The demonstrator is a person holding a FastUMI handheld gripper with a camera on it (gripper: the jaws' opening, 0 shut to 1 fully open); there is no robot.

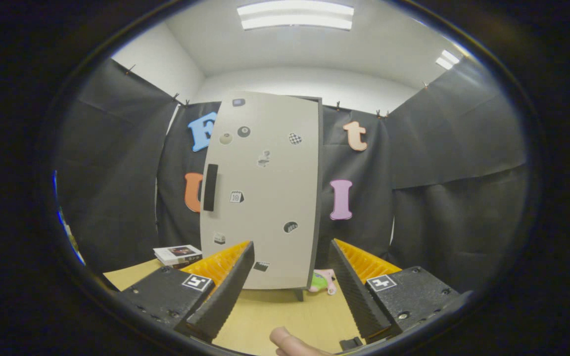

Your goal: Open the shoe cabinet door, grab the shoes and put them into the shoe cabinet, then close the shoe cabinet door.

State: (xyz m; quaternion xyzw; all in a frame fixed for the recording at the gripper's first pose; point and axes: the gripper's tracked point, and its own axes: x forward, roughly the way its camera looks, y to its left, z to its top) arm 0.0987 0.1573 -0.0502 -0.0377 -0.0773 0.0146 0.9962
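A tall pale shoe cabinet (265, 198) stands on the wooden table beyond the fingers, its door shut and dotted with small stickers. A dark vertical handle (210, 187) sits on the door's left edge. A small pink and green shoe (322, 281) lies on the table at the cabinet's right foot, just left of the right finger. My gripper (291, 247) is open, held back from the cabinet, with nothing between its fingers.
A stack of books (178, 255) rests on the table left of the cabinet, behind the left finger. A person's fingertip (290, 342) shows low between the fingers. Bare wooden table (285, 306) lies ahead of the fingers.
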